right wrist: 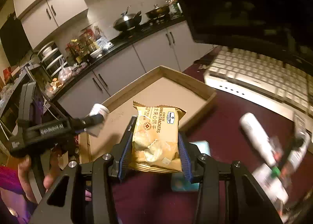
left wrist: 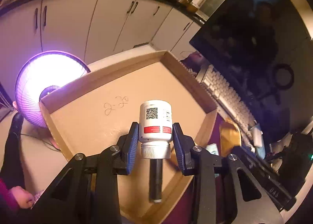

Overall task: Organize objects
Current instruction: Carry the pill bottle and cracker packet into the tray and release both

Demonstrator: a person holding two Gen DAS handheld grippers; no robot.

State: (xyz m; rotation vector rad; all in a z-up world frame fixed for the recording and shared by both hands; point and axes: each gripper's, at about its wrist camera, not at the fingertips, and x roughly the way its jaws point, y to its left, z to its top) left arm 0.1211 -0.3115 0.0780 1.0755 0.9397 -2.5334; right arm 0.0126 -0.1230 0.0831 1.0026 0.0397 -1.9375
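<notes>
Cardboard tray (left wrist: 176, 71): shallow, brown, open-topped, lying on a dark red table (right wrist: 225, 118); landmark for every entry below.

Heater (left wrist: 49, 79): round, glowing violet-white, standing beyond the tray's left wall.

Left gripper (left wrist: 155, 136): hovering over the tray's floor, its blue pads (left wrist: 133, 142) pinching a white pill bottle (left wrist: 156, 122) by the lower body, cap pointing back toward the camera, QR label facing up. In the right wrist view the same gripper (right wrist: 93, 120) is reaching in over the tray's left edge, a hand (right wrist: 27, 175) in a magenta sleeve gripping its handle.

Black cylinder (left wrist: 156, 181): lying on the tray's floor near the front corner, partly hidden under the bottle's cap.

Right gripper (right wrist: 154, 142): hanging just in front of the tray's near corner, its blue pads (right wrist: 183, 153) squeezing a yellow packet of cheese sandwich crackers (right wrist: 156, 136) from both sides.

Teal packet (right wrist: 201, 145): lying on the table under the right gripper, in front of the tray.

White keyboard (right wrist: 254, 79): sitting to the right of the tray.

White bottle (right wrist: 256, 138): lying blurred on the table, well right of the tray.
</notes>
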